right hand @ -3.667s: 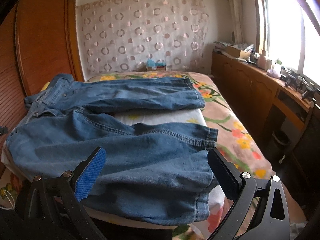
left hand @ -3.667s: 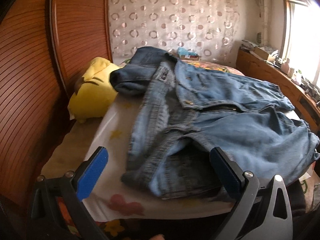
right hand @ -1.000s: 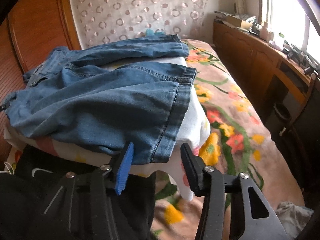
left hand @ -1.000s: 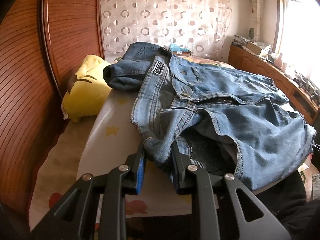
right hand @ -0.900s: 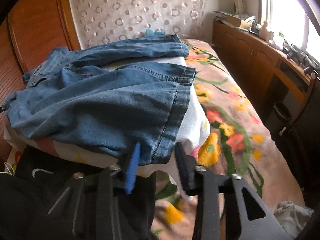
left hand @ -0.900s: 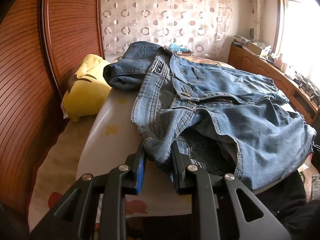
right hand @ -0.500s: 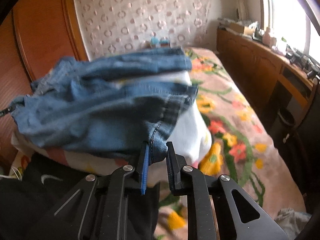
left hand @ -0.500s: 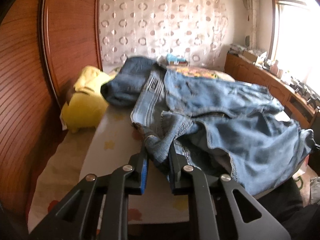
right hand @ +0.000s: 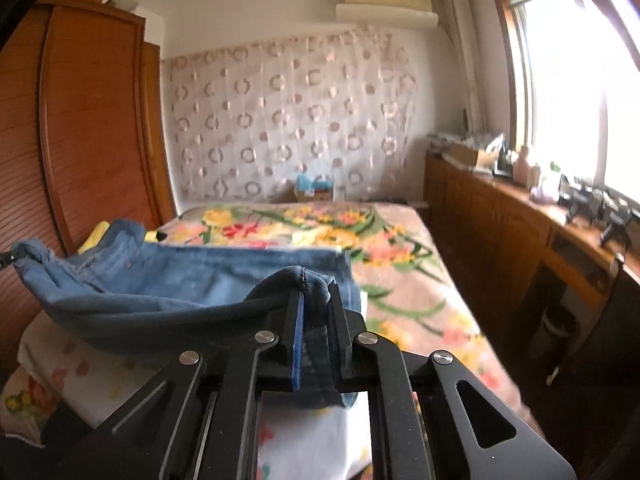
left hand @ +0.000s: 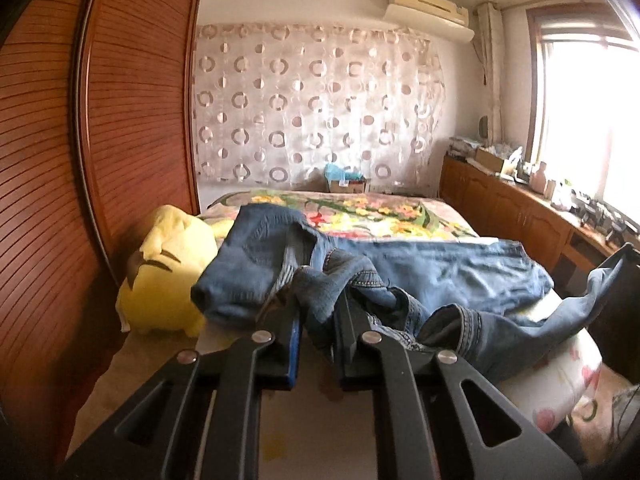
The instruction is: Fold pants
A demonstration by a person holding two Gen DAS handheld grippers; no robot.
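The blue pants (left hand: 432, 280) lie on the bed (left hand: 384, 216), beside a yellow plush toy (left hand: 168, 276). The left gripper (left hand: 318, 320) has its jaws squeezed on the waist end. The right gripper (right hand: 314, 312) pinches a leg hem, and its jaws have just been closing. Both pinched ends are lifted off the bed.
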